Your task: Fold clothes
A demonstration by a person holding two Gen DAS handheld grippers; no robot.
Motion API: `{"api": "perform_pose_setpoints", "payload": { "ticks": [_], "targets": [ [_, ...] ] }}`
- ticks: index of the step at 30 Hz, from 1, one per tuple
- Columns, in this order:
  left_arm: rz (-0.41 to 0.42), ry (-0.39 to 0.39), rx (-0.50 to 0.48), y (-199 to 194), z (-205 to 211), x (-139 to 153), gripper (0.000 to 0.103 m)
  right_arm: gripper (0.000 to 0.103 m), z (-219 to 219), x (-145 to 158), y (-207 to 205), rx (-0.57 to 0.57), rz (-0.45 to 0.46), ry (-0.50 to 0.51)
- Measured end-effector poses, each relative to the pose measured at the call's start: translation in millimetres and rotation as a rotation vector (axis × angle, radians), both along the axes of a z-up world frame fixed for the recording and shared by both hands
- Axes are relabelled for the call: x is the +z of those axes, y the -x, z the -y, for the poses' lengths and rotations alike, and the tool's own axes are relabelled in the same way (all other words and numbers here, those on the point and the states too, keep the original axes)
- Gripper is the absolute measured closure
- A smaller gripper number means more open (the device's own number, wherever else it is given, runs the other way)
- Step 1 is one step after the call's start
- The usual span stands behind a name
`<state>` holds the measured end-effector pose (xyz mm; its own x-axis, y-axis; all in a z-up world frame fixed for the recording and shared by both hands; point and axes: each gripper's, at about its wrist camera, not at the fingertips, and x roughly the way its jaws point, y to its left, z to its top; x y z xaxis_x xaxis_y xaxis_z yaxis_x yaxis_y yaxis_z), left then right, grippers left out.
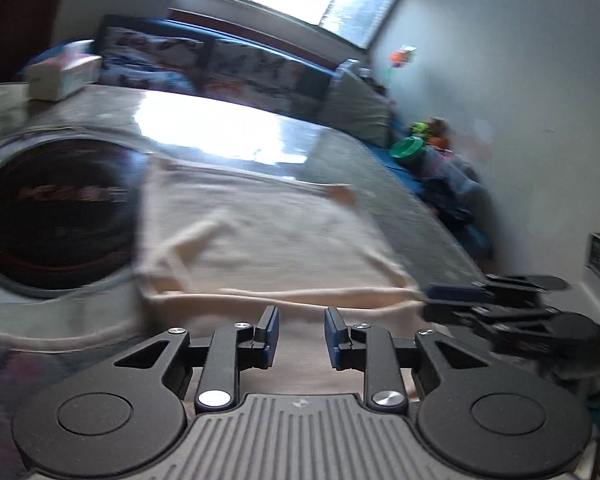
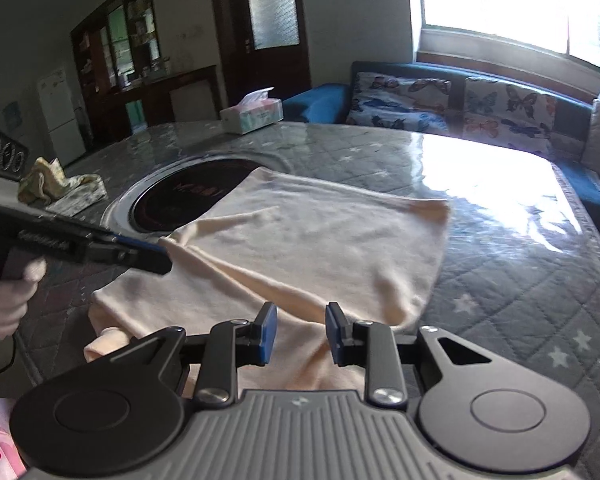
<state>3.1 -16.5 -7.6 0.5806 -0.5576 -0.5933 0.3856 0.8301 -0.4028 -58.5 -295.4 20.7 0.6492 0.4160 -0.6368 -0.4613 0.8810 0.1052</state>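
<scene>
Cream garment [image 2: 300,240] is lying partly folded on the quilted grey bench cover [image 2: 520,280], filling the centre of the right wrist frame; its far left corner is overlapping the round dark cooktop inset [image 2: 188,196], and its near edge is reaching down between that camera's own fingers at bottom centre. Left wrist view [image 1: 260,240] is showing the same cloth mid-frame, blurred, with the inset [image 1: 56,216] at left.

Left gripper [image 2: 156,254] is coming in from the left edge of the right wrist frame, a hand [image 2: 8,300] wrapped on its grip, tip touching the garment's left fold; whether it is pinching cloth there, can't tell. In its own view [image 1: 302,338] the fingers are standing apart with cloth visible below the gap.

Right gripper [image 2: 301,334] is hovering over the near edge, fingers apart, nothing clamped. From the left wrist view it is showing at lower right [image 1: 440,300], tip at the garment's right corner.

Tissue box [image 2: 252,114] is sitting at the far side of the bench, upper centre-left. Crumpled yellowish cloth [image 2: 60,188] is lying at left, well apart from the garment. Butterfly cushions [image 2: 452,104] are lining the blue sofa under the window, upper right.
</scene>
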Motion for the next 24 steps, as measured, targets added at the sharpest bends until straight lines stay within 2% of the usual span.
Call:
{"api": "perform_pose_setpoints", "payload": {
  "ticks": [3, 7, 10, 14, 17, 20, 24],
  "targets": [
    [-0.019, -0.011, 0.06, -7, -16, -8, 0.079, 0.077, -12, -5, -3, 0.036, -0.014, 0.012],
    [-0.041, -0.073, 0.128, -14, -34, -20, 0.079, 0.077, -22, -10, -7, 0.062, -0.034, 0.024],
    [-0.049, -0.062, 0.154, -15, -45, -20, 0.082, 0.077, -24, -12, -8, 0.064, -0.04, 0.041],
    [0.0, -0.004, 0.117, -17, -38, -1, 0.082, 0.077, -25, -12, -12, 0.066, -0.046, 0.047],
    [0.011, 0.019, 0.081, -30, -24, 3, 0.082, 0.077, -26, -14, -15, 0.07, -0.056, 0.051],
    [-0.006, 0.001, 0.077, -47, -16, -6, 0.082, 0.077, -27, -16, -18, 0.075, -0.067, 0.054],
    [-0.06, -0.038, 0.123, -63, -25, -22, 0.082, 0.077, -28, -19, -22, 0.081, -0.081, 0.06]
  ]
}}
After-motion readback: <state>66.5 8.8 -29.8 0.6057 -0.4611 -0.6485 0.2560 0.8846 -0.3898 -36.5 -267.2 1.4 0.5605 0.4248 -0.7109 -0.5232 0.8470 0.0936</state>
